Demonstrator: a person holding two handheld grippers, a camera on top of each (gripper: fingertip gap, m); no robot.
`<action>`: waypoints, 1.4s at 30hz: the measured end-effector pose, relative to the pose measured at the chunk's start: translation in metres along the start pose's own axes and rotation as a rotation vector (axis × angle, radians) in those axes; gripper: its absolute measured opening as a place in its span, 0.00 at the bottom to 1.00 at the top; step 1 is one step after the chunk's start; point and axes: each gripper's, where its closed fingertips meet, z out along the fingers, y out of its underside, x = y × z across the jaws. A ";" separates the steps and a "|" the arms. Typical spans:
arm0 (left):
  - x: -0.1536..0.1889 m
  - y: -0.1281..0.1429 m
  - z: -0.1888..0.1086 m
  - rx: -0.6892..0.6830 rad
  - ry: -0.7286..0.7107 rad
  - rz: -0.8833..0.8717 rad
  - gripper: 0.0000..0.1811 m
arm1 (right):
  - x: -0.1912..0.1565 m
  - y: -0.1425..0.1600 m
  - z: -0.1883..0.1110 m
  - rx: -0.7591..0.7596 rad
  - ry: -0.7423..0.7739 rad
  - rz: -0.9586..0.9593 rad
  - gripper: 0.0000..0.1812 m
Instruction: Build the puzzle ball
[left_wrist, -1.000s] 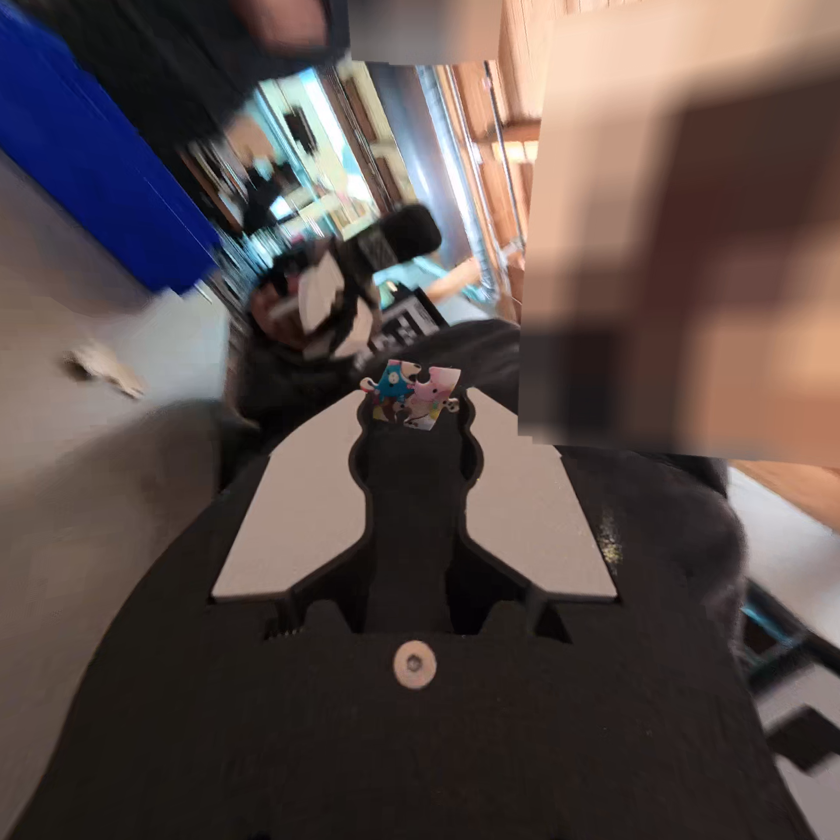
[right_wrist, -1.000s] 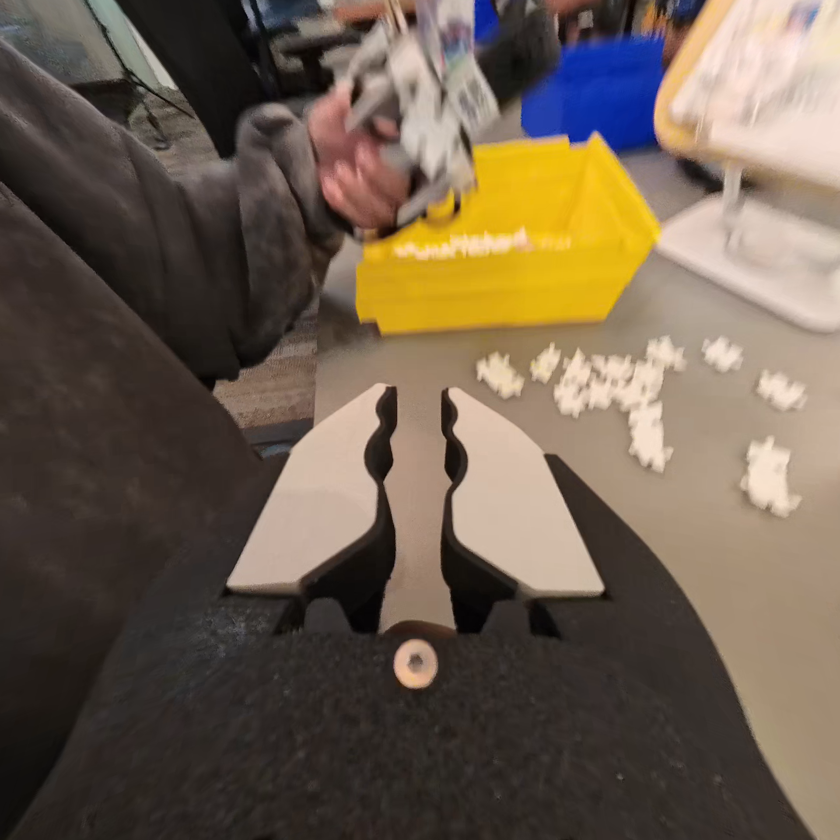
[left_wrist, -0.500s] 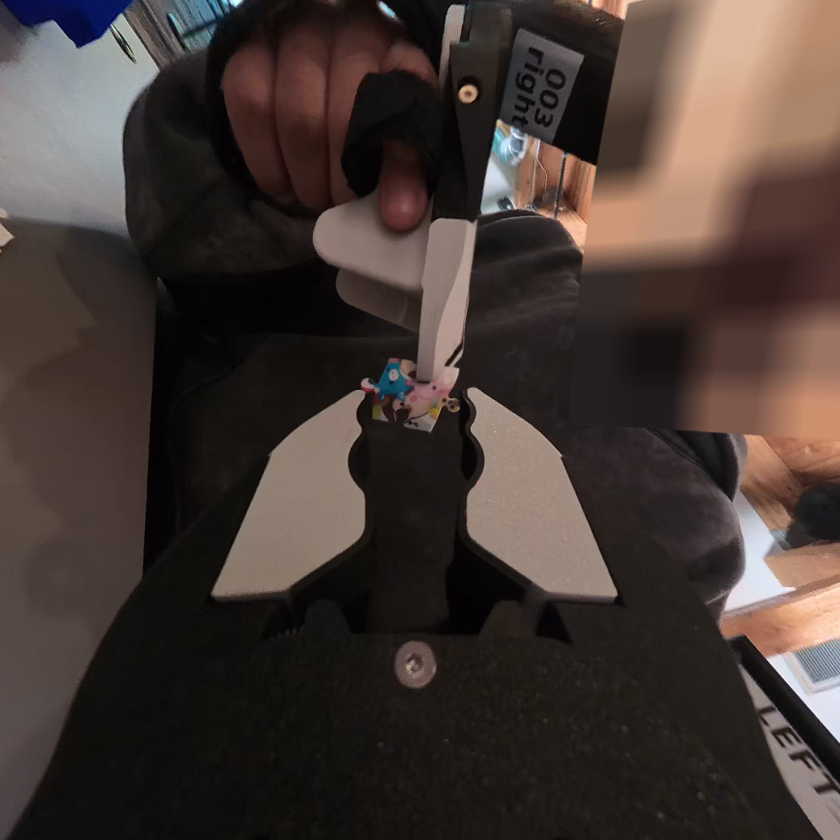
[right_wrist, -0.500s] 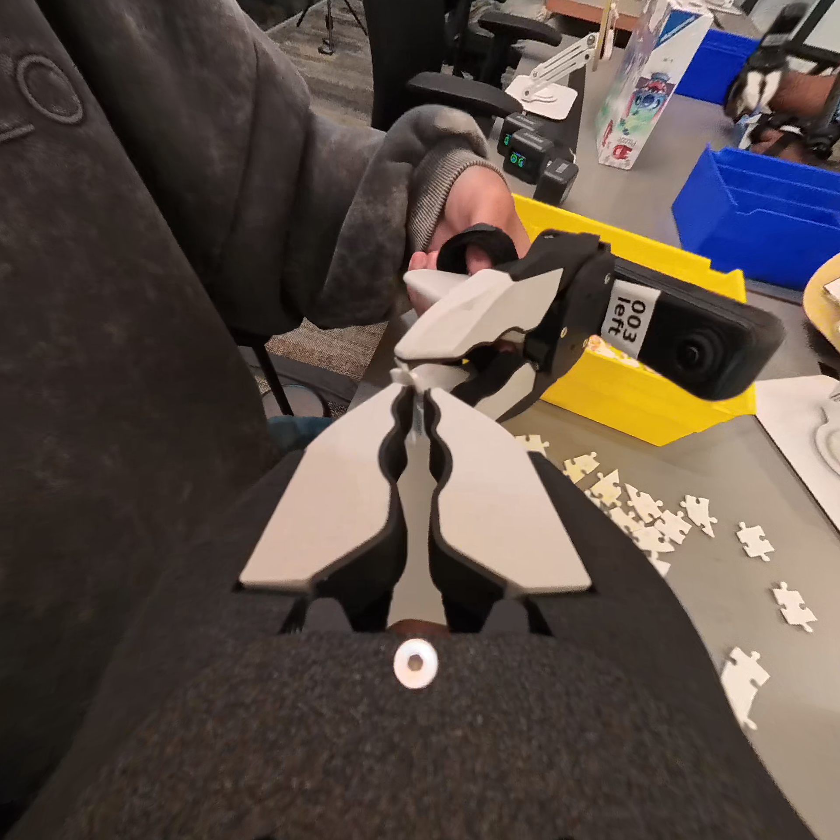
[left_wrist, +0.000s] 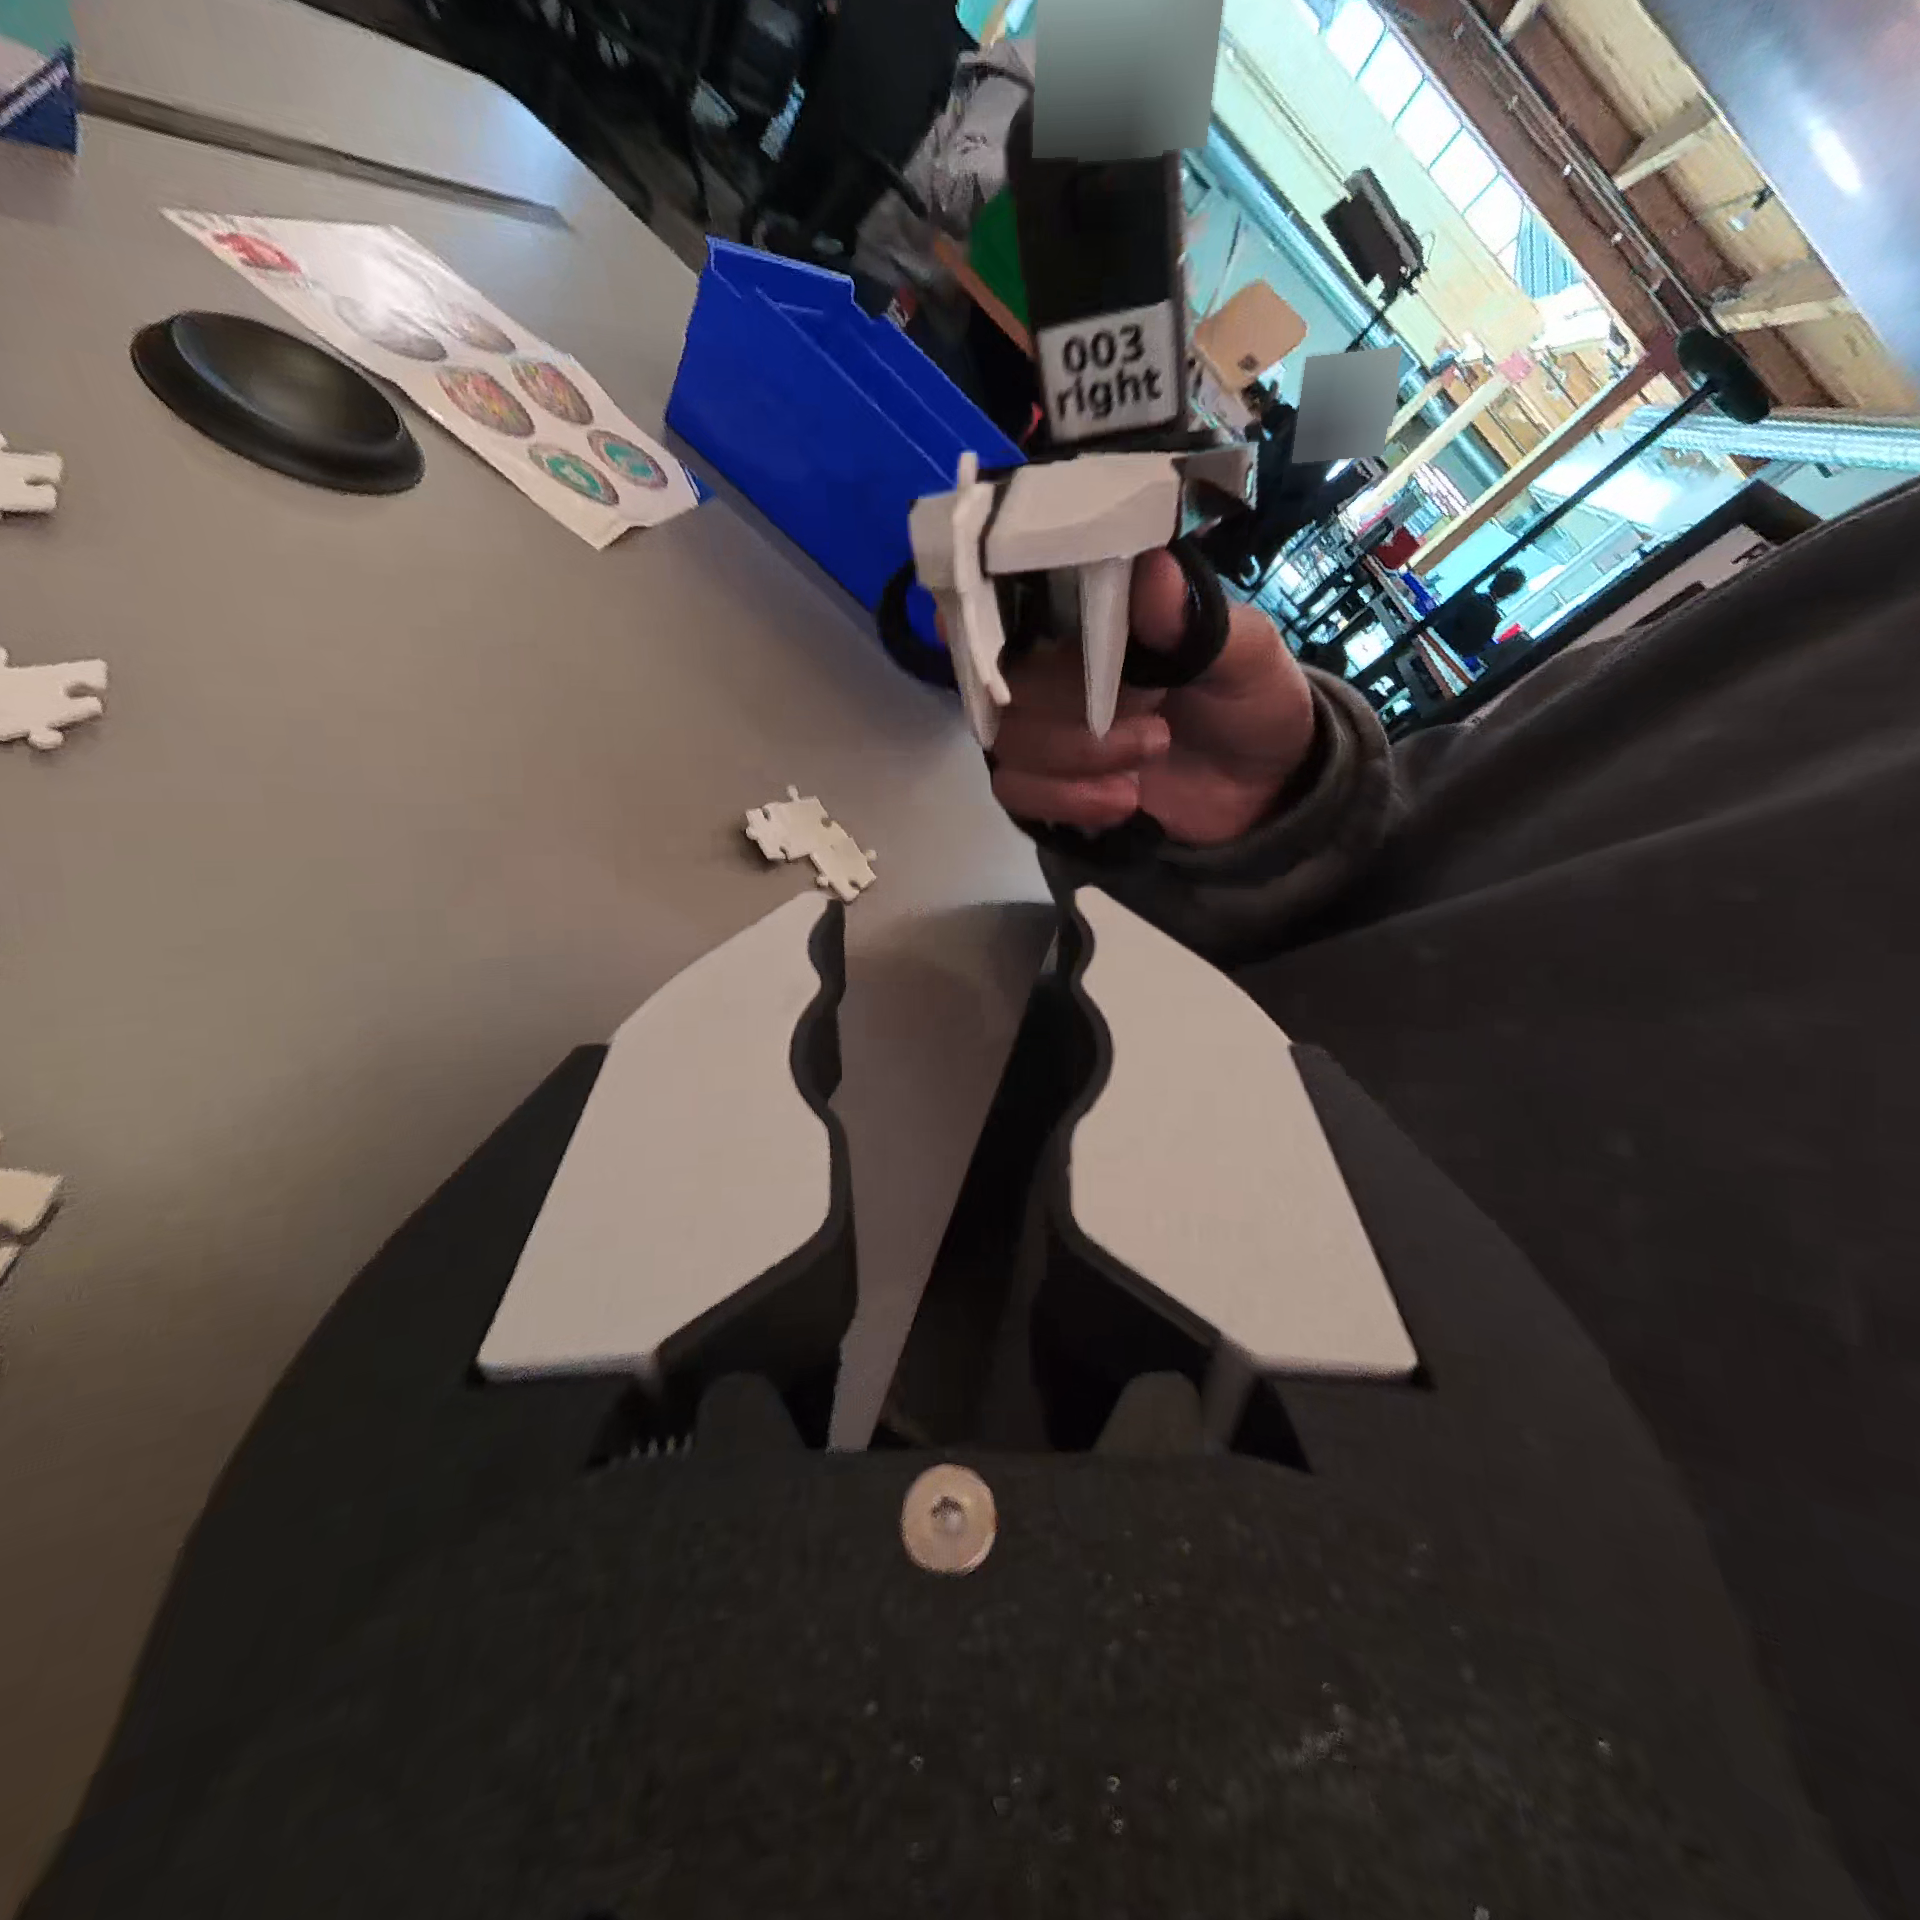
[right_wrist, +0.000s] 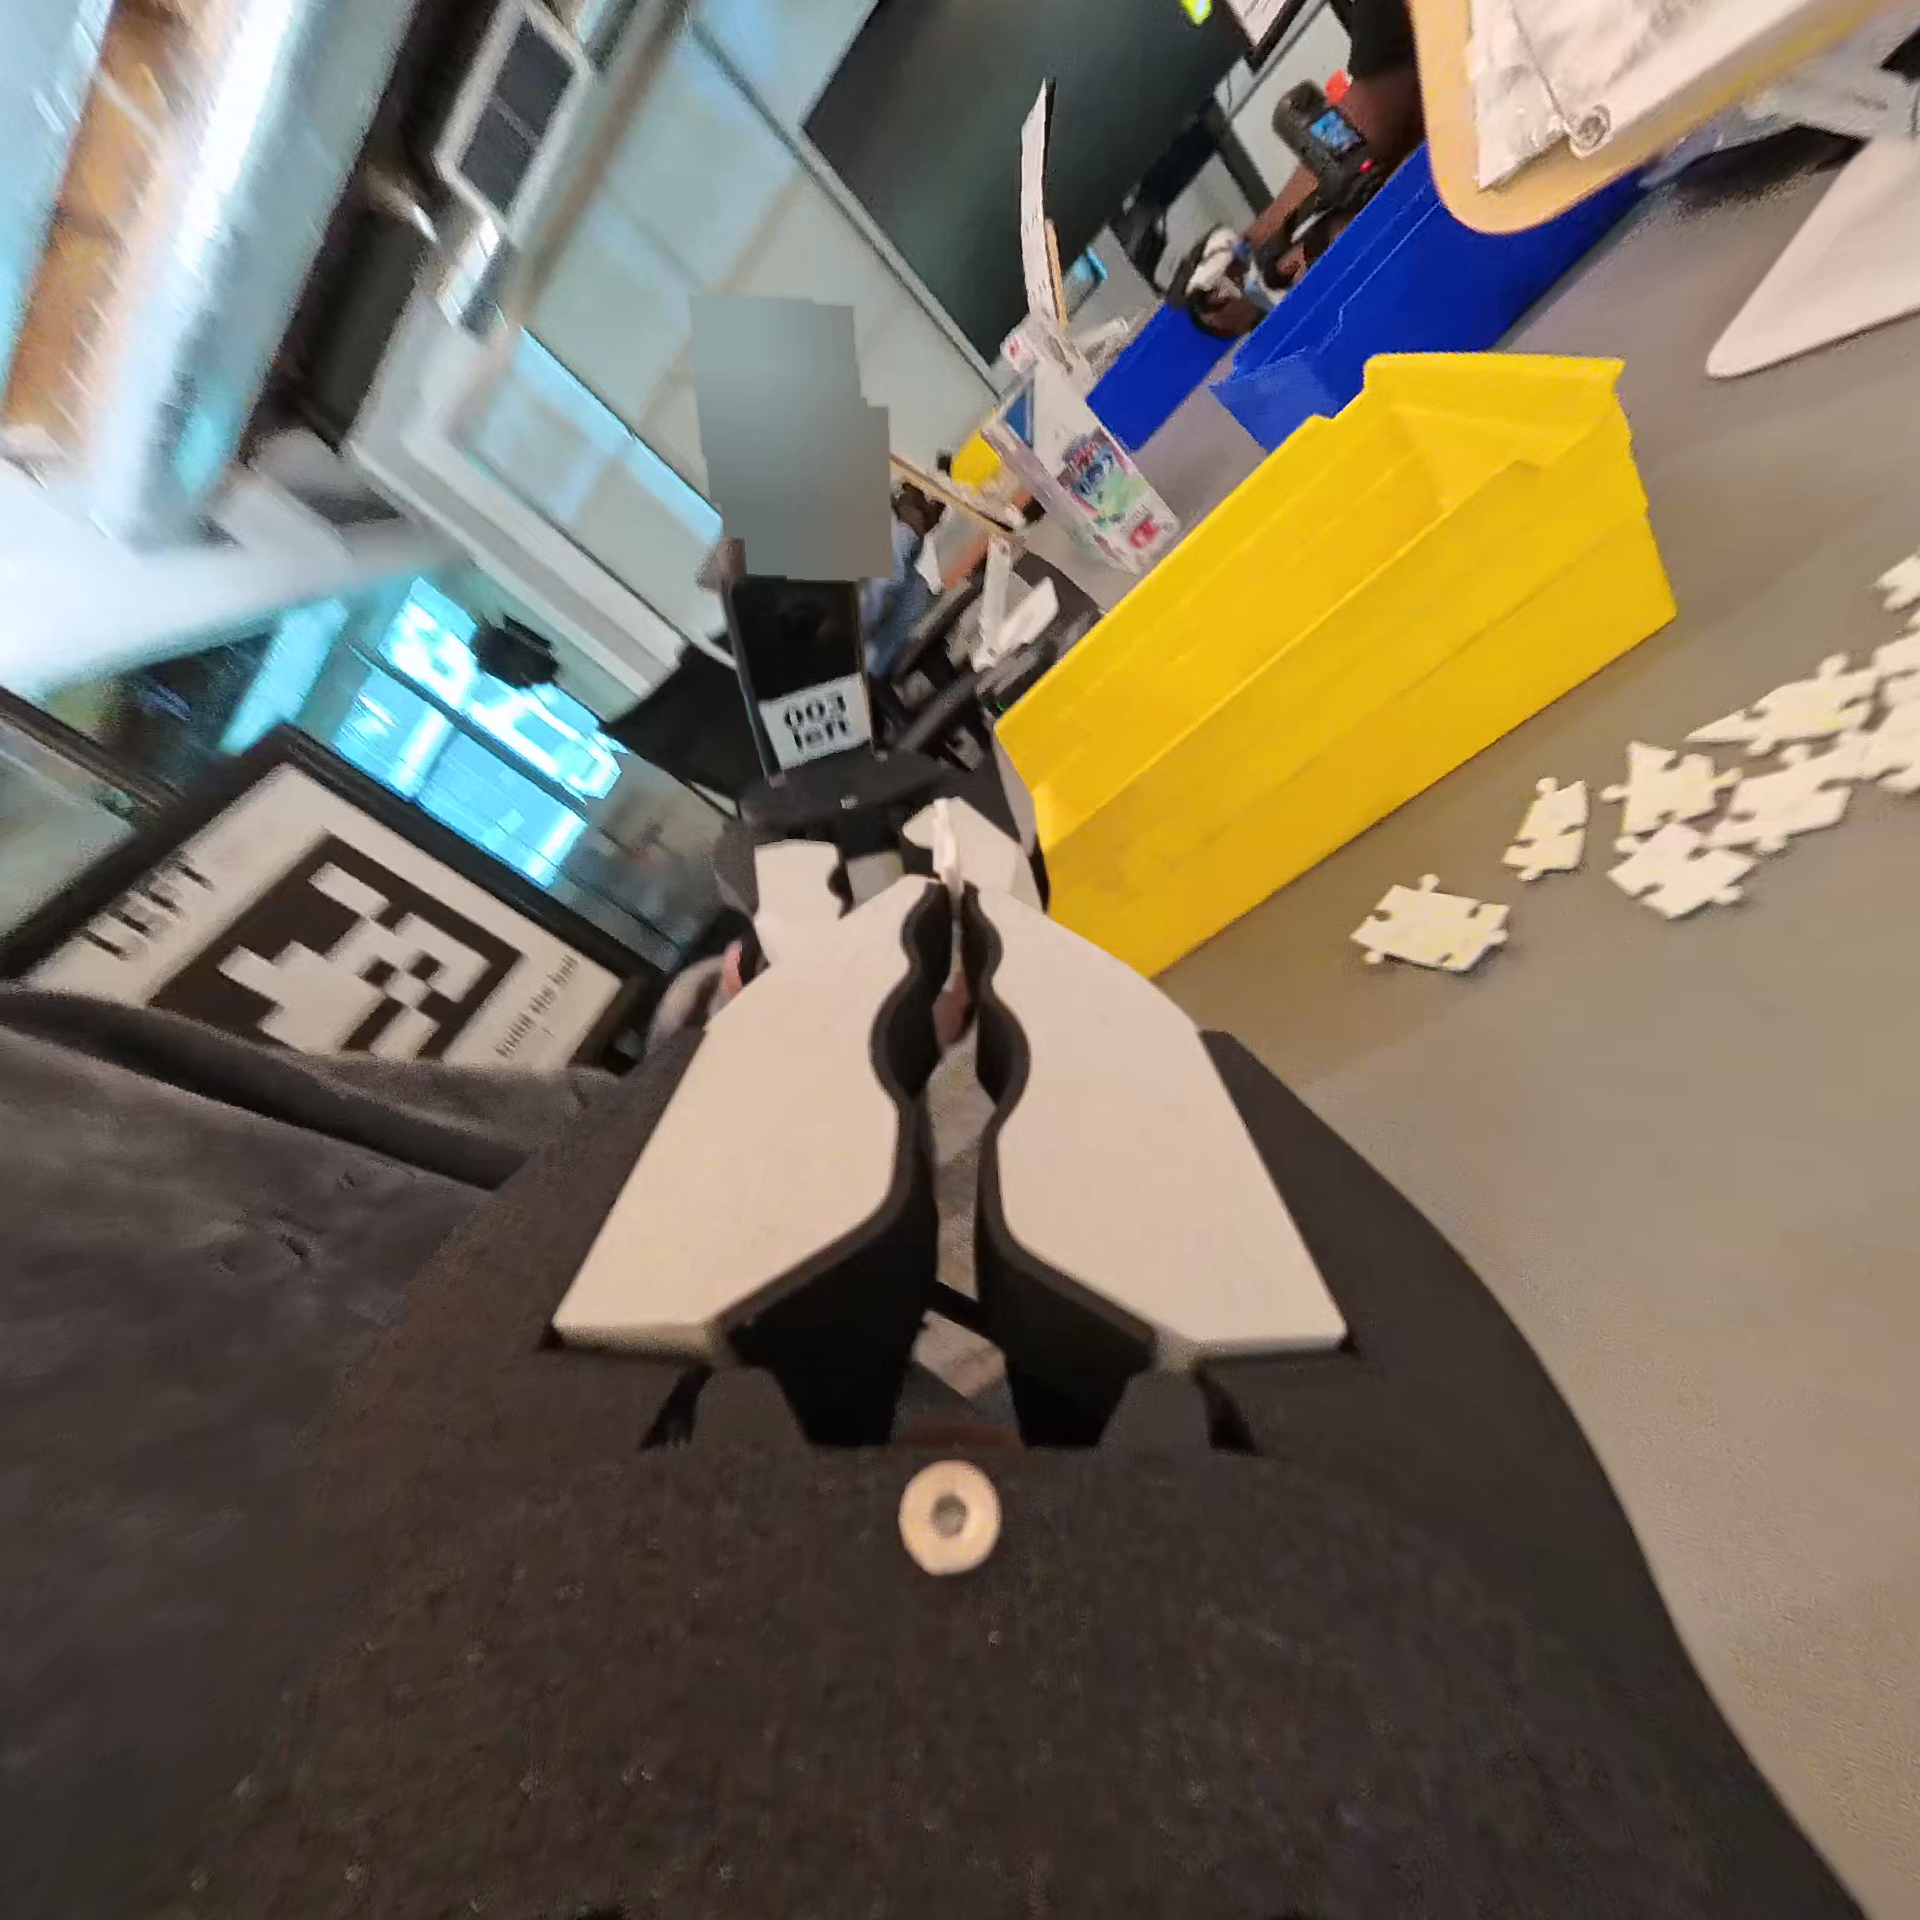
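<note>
The puzzle piece (right_wrist: 943, 844) has been passed from the left hand-held gripper (left_wrist: 954, 914), now spread empty, to the right hand-held gripper (right_wrist: 956, 902), closed on it above the table (left_wrist: 416, 727).

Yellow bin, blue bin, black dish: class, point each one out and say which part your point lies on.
yellow bin (right_wrist: 1351, 707): right wrist view, on its long outer side wall.
blue bin (left_wrist: 821, 416): left wrist view, on its near side wall.
black dish (left_wrist: 275, 400): left wrist view, on its dark inner hollow.

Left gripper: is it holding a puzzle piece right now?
No. The left gripper is open, and only grey table shows between its fingers.
</note>
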 end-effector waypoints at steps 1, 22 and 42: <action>0.001 0.001 0.007 0.013 -0.009 0.005 0.20 | 0.001 0.001 0.001 0.025 -0.018 0.039 0.01; -0.002 -0.003 -0.010 0.216 -0.067 -0.117 0.01 | -0.001 0.045 0.037 -0.047 -0.059 0.019 0.01; -0.058 0.033 -0.103 0.241 -0.433 -0.264 0.01 | 0.139 0.072 0.126 -0.543 0.588 -0.597 0.00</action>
